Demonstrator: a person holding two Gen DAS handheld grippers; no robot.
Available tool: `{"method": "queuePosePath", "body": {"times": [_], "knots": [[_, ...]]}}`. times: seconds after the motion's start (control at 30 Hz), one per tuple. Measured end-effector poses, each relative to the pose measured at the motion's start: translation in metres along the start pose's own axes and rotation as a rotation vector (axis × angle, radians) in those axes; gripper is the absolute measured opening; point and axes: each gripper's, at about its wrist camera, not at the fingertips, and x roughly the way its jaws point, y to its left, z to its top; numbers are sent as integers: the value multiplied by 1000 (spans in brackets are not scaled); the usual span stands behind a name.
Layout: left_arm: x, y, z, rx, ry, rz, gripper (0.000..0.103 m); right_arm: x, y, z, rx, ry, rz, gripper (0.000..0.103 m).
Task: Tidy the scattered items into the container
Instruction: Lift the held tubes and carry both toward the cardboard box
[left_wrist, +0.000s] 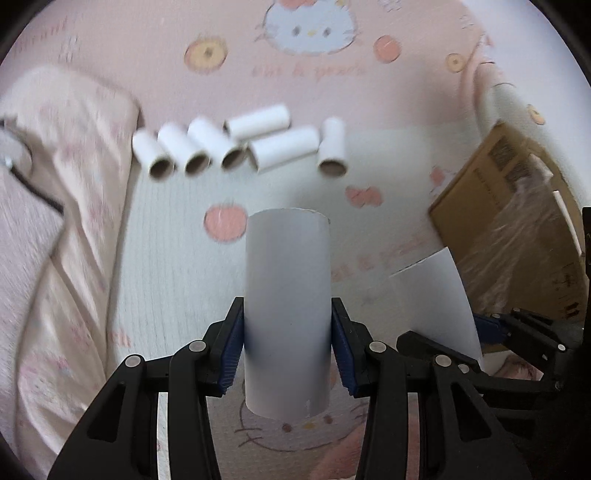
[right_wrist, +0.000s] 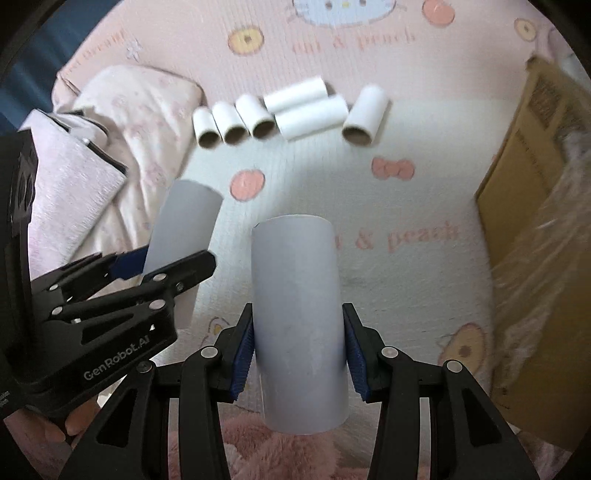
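Observation:
My left gripper (left_wrist: 287, 341) is shut on a white paper roll (left_wrist: 287, 291), held above the bed. My right gripper (right_wrist: 298, 349) is shut on another white paper roll (right_wrist: 297, 295). The right gripper (left_wrist: 491, 332) with its roll (left_wrist: 436, 302) shows at the right of the left wrist view. The left gripper (right_wrist: 162, 266) with its roll (right_wrist: 184, 225) shows at the left of the right wrist view. Several more white rolls (left_wrist: 236, 144) (right_wrist: 288, 110) lie in a row farther back on the pink sheet. A cardboard box (left_wrist: 517, 206) (right_wrist: 539, 221) with plastic wrap stands at the right.
A rumpled pink blanket (left_wrist: 62, 206) (right_wrist: 122, 129) lies at the left, with a black cable (left_wrist: 37, 188) across it. The pink cartoon-print sheet (left_wrist: 184, 240) covers the bed. A pink fluffy item (right_wrist: 295, 454) lies below the right gripper.

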Motion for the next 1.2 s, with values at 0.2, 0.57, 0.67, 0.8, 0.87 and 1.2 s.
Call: {"method": "queuePosePath", "body": {"times": [0.2, 0.57, 0.67, 0.8, 0.87, 1.2], "knots": [[-36, -12, 5, -46, -46, -45, 47, -39, -19, 4, 37, -76, 53, 42], [-99, -49, 21, 43, -181, -77, 47, -104, -32, 5, -127, -178, 204, 42], [-111, -65, 26, 73, -206, -106, 47, -122, -43, 5, -112, -214, 208, 42], [-122, -84, 28, 121, -242, -111, 47, -139, -56, 6, -104, -259, 204, 42], [-127, -94, 29, 144, -257, -116, 47, -147, -62, 7, -98, -278, 200, 42], [-130, -134, 48, 208, -252, -182, 48, -186, -101, 23, -75, -364, 196, 42]]}}
